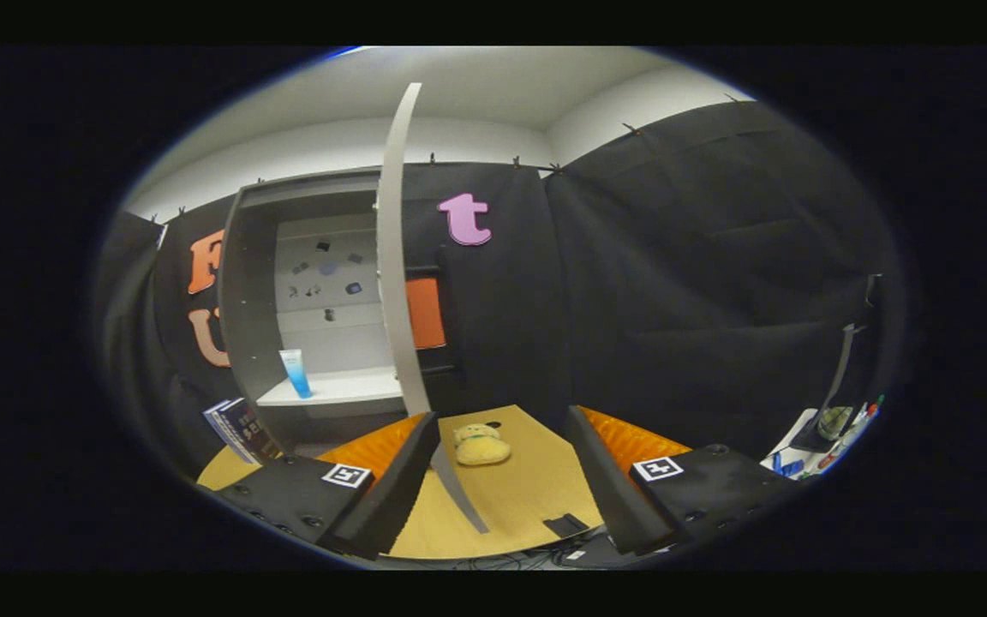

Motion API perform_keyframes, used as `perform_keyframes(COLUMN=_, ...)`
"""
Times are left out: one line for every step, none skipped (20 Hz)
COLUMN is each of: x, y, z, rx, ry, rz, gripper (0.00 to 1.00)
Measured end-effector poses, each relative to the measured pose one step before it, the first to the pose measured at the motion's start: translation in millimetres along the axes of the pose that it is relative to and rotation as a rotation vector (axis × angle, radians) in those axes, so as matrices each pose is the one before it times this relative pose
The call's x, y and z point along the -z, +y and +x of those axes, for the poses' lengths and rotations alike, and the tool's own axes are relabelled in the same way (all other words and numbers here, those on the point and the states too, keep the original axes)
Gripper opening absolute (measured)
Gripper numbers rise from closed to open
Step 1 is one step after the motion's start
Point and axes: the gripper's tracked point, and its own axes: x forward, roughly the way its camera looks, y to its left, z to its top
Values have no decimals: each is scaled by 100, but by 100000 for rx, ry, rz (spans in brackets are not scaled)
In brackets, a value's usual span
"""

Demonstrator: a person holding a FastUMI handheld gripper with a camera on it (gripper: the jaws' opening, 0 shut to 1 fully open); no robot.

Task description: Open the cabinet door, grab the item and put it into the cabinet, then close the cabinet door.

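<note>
Toy (481,445) | on bench (528,497), ahead between fingers, beside open door (394,257) | likely soft, light; squeeze its middle | gripper (502,480) fingers apart, empty | cabinet (254,283) open

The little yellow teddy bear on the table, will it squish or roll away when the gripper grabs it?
The small yellow plush bear looks soft and rounded, so it will probably squish and feel light. It lies slumped on the tan wooden table, so rolling seems unlikely. The gripper is open with the bear just ahead between its fingers; fuzzy cloth should not slip much.
</note>
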Motion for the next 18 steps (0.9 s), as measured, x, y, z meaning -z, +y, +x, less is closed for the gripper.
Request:
perform_keyframes(x=367, y=-868, z=1180, rx=2268, ry=620, rz=-1413, gripper=96)
perform_keyframes(x=197, y=-408, z=1234, rx=370, ry=-229, rz=-739, gripper=96)
perform_keyframes(x=247, y=-12, z=1178, rx=41, ry=304, rz=-422, gripper=96)
perform_keyframes(x=311, y=-356, z=724, rx=-229, ry=1207, rz=-388, gripper=96)
perform_keyframes(x=516, y=335, z=482, rx=-996, ry=1007, rz=-263, gripper=96)
perform_keyframes(x=67, y=419, z=194, rx=-888, ry=282, rz=-175, gripper=96)
perform_keyframes(x=63, y=-471, z=102, rx=1376, ry=-107, rz=-1510, gripper=96)
perform_keyframes(x=-65, y=-333, z=-152, rx=307, ry=-759, rz=-316, gripper=95)
perform_keyframes(x=50, y=-32, z=-171, rx=7, ry=-171, rz=788, gripper=93)
perform_keyframes(x=215, y=389, z=-32, rx=-342, ry=631, rz=1346, gripper=93)
perform_keyframes(x=226, y=338, z=-191, rx=-189, ry=392, rz=1196, gripper=92)
perform_keyframes(x=100, y=374, z=-242, rx=-651, ry=117, rz=834, gripper=92)
perform_keyframes(x=221, y=529, z=-88, rx=-263, ry=37, rz=403, gripper=92)
perform_keyframes(x=52, y=746, z=-340, rx=-703, ry=51, rz=362, gripper=92)
perform_keyframes(x=176, y=862, z=-232, rx=-1033, ry=-29, rz=661, gripper=92)
perform_keyframes(x=242, y=1071, z=-235, rx=-1361, ry=307, rz=766, gripper=92)
perform_keyframes(x=294, y=1085, z=-302, rx=-1359, ry=309, rz=1140, gripper=92)
perform_keyframes(x=301, y=1095, z=-245, rx=-1481, ry=616, rz=663, gripper=92)
